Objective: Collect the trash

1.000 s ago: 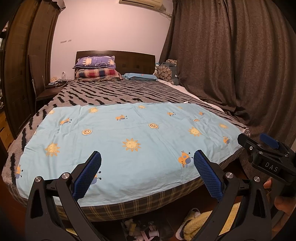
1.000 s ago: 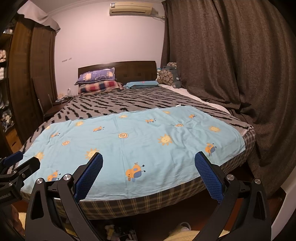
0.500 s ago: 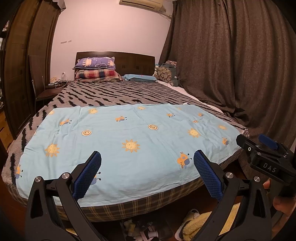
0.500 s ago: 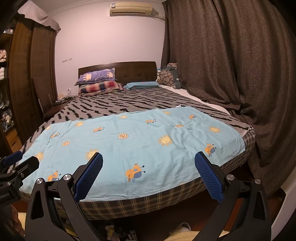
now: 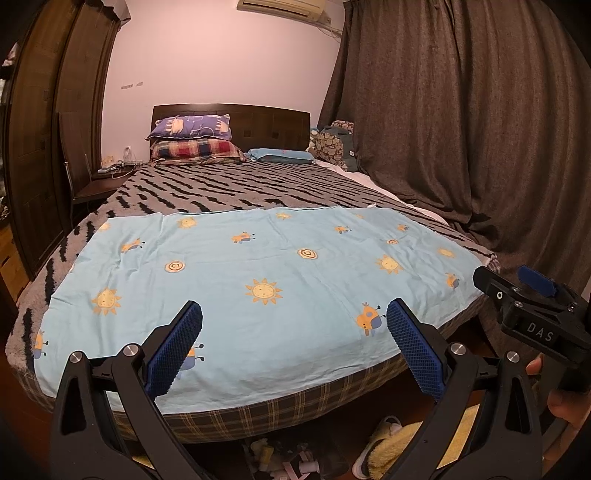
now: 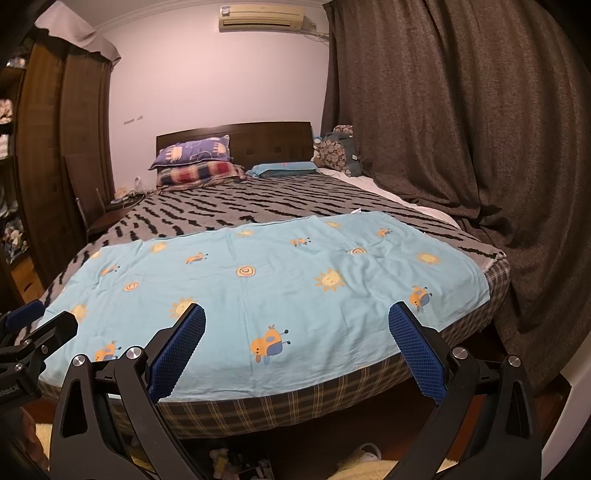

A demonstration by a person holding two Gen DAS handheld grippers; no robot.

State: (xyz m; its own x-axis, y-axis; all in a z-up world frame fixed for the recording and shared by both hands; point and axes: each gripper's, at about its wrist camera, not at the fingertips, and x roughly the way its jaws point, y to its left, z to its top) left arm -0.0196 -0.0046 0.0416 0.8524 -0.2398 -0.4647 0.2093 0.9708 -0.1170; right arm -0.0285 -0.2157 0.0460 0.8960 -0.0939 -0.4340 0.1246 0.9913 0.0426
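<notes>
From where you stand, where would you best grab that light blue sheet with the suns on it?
Probably at the near hem of the light blue sheet, where it drapes over the foot of the bed. There the cloth hangs past the mattress as a free edge, so open jaws could come straight in from the front and close on it. Elsewhere it lies flat, with nothing to pinch.

Both wrist views side by side, facing bed (image 5: 258, 206) from its foot

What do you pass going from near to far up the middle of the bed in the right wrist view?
Right claw → plaid mattress edge → light blue sun-print sheet → zebra-stripe blanket → plaid pillow → dark wooden headboard → wall air conditioner.
</notes>
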